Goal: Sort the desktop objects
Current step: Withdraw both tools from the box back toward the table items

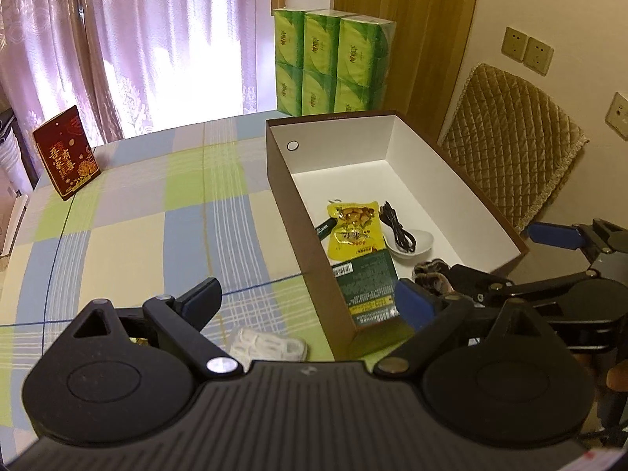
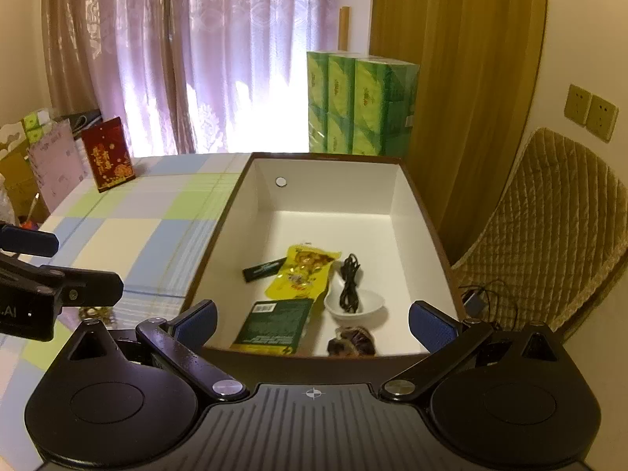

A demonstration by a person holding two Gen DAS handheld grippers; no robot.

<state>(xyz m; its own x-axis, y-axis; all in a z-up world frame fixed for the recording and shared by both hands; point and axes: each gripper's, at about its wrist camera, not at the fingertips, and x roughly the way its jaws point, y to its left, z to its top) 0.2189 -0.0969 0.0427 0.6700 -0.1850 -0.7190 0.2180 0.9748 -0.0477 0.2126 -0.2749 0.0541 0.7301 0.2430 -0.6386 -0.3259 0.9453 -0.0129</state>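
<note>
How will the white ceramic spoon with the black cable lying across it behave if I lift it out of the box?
The white ceramic spoon looks glossy, so probably slippery and breakable. The coiled black cable rests loosely in its bowl and would likely slide off or snag. Both grippers, left and right, are open and empty.

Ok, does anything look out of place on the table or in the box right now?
One thing: a white packet lies on the tablecloth outside the box, just ahead of the open left gripper. The black cable sits draped over the white spoon.
</note>
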